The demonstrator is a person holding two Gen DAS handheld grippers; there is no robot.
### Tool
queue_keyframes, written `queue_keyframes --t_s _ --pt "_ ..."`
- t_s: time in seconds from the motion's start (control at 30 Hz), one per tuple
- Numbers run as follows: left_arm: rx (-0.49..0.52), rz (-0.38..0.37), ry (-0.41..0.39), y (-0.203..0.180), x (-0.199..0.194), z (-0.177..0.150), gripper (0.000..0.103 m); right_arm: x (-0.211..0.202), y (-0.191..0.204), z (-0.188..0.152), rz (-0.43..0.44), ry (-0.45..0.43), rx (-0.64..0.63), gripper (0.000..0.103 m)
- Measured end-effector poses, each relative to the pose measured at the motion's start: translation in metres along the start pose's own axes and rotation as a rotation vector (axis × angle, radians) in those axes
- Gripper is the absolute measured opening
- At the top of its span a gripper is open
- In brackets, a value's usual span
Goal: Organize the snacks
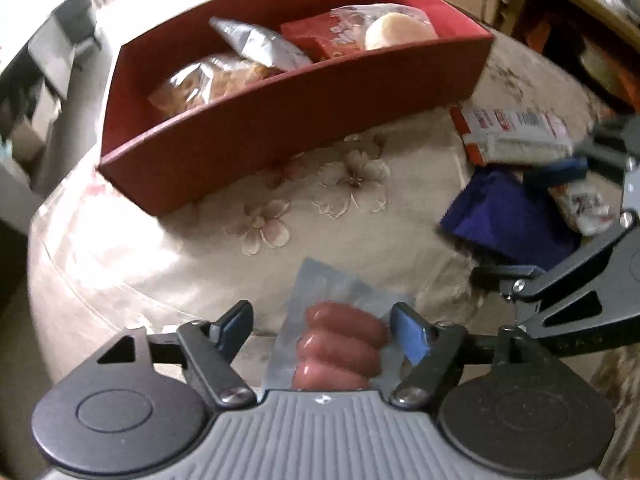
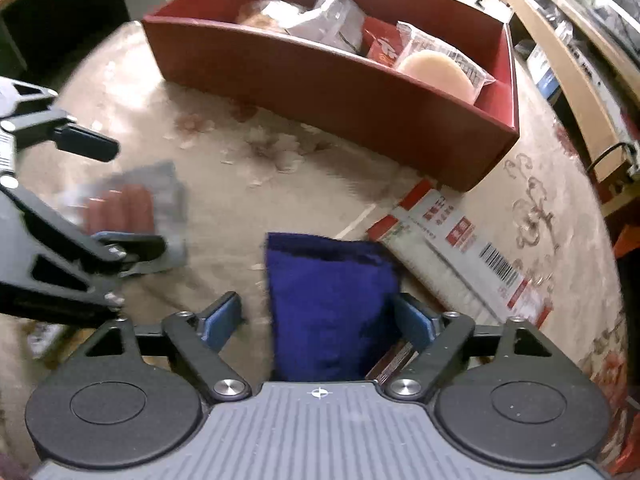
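while both tongs gape, left (image 1: 320,326) around sausages (image 1: 340,344), the red box (image 1: 280,128) holds snack packets (image 1: 260,46).

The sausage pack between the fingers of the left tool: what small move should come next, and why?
Probably close the left tool on the sausage pack. Its fingers stand apart on either side of the pack, which seems to lie on the table, outside the red box where other snacks already sit. Once gripped, it could be lifted toward the box.
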State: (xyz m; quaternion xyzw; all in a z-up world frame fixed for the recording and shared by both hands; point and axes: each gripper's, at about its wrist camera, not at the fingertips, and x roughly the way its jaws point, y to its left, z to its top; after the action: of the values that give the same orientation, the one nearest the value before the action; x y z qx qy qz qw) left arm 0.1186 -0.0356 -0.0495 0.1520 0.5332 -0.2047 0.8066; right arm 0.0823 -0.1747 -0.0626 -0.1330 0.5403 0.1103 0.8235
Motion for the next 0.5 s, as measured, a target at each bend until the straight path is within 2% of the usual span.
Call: queue_keyframes --t_s 0.07,0.17,0.23,0.3,0.37,0.4,0.5 --pt "-0.037 -0.031 0.012 0.0 0.0 0.002 0.064 0.001 -0.006 0.002 0.027 0.004 0.021 0.085" --pt "0.019 -0.001 -0.002 -0.015 -0.009 0.0 0.054 0.0 -0.011 0.004 0.05 -0.01 0.056 0.073" --pt "0.035 -0.003 0.001 -0.021 -0.012 -0.004 0.054 -0.004 -0.008 0.004 0.052 -0.013 0.046 0.068" --pt "0.045 0.005 0.028 -0.025 -0.009 -0.008 0.06 -0.008 -0.006 0.003 0.057 -0.014 0.046 0.066" --pt "0.063 0.014 0.022 -0.03 -0.009 -0.009 0.077 -0.011 -0.006 0.001 0.048 -0.018 0.04 0.066" --pt "0.072 0.023 0.018 -0.034 -0.009 -0.009 0.082 -0.012 -0.007 0.0 0.045 -0.019 0.044 0.065" --pt "0.063 0.043 0.015 -0.04 -0.003 -0.008 0.088 -0.016 -0.01 -0.001 0.04 -0.027 0.064 0.063"
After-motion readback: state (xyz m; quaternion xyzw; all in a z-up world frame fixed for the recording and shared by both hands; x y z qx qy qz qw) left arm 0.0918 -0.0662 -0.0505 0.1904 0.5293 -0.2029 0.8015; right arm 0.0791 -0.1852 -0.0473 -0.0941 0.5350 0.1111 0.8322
